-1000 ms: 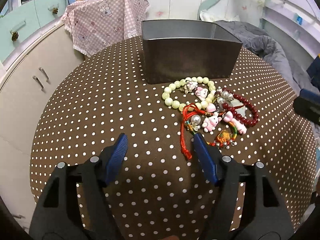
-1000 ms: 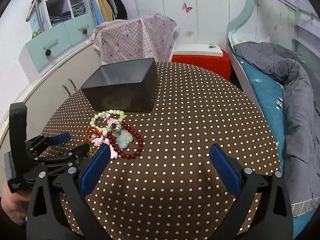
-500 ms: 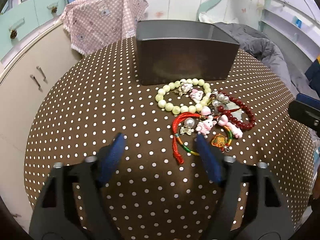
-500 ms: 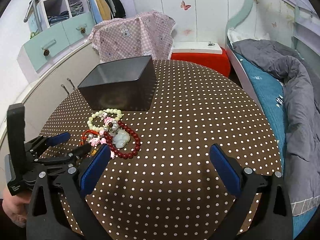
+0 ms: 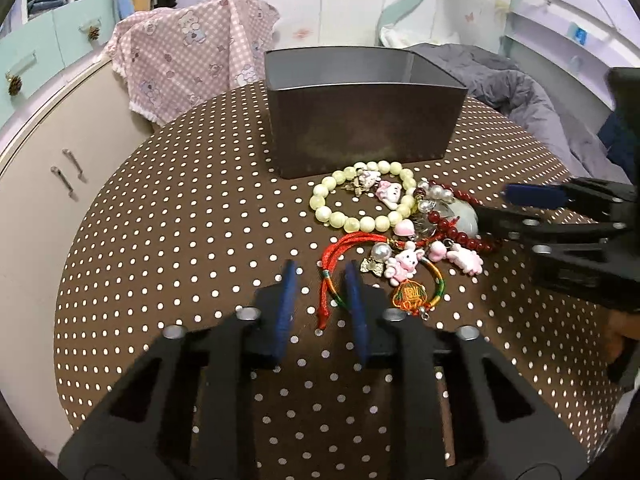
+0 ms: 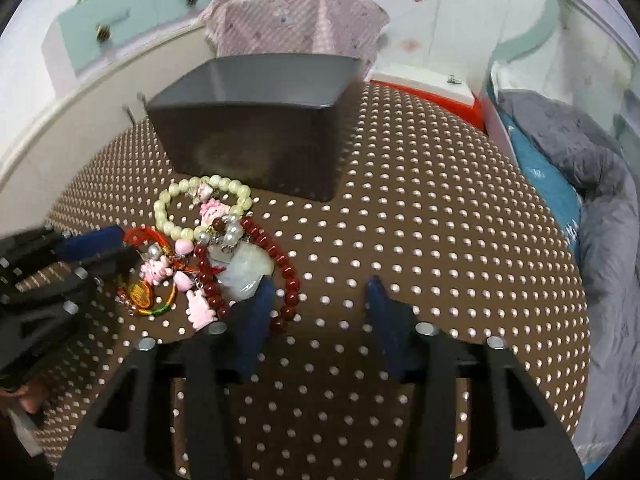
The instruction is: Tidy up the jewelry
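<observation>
Several bracelets lie tangled on the brown dotted tablecloth [image 5: 180,240] in front of a dark grey open box [image 5: 360,128] [image 6: 256,136]. The pile holds a cream bead bracelet [image 5: 320,200], a dark red bead bracelet [image 6: 280,248] with a pale jade pendant [image 6: 248,268], and a red cord bracelet [image 5: 340,246] with pink charms. My left gripper [image 5: 320,308] is closing. The red cord's loose end lies in the gap between its pads, which are still apart. My right gripper [image 6: 320,312] is closing too. Its left finger sits by the dark red beads, and nothing is pinched.
A pink checked cloth [image 5: 188,60] hangs behind the box. A beige cabinet [image 5: 40,160] stands to the left. On the right is a bed with a grey duvet [image 6: 592,184], with a red stool [image 6: 424,88] at the table's far edge.
Both pairs of jaws have narrowed a lot. The right gripper has swung left and down onto the pile's right side. The left gripper has edged forward around the red cord's end.
</observation>
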A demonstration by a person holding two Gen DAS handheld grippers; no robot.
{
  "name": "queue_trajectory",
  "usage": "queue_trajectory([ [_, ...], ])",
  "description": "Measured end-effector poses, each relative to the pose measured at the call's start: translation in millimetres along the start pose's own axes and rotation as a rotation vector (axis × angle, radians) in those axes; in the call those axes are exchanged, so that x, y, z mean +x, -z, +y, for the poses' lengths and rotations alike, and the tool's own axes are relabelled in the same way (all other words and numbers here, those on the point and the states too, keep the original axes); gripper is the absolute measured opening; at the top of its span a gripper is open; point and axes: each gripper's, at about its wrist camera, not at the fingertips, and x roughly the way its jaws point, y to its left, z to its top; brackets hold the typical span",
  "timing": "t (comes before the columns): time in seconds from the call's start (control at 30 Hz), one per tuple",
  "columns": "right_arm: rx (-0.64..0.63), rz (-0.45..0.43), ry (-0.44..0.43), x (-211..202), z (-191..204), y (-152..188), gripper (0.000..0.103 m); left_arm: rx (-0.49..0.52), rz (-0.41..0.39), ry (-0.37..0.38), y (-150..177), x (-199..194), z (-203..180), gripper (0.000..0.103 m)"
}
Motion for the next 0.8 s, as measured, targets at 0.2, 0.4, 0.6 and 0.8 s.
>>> queue_trajectory([
  [0.2, -0.024, -0.015, -0.014, -11.0, 5.6, 1.1, 0.006, -0.015, -0.043, 0.046, 4.0, -18.2, 6.4, 0.005],
  [0.4, -0.01, -0.1, -0.054, -50.3, -6.3, -1.7, 0.006, -0.016, -0.116, 0.058, -6.5, -47.4, 11.6, 0.004],
  [0.6, -0.023, -0.168, -0.081, -86.8, -11.8, -8.3, 0.006, -0.017, -0.182, 0.071, -15.8, -73.8, 19.8, 0.004],
  [0.8, -0.039, -0.223, -0.095, -118.5, -6.4, -16.8, 0.006, -0.034, -0.225, 0.094, -16.1, -96.6, 25.0, 0.004],
])
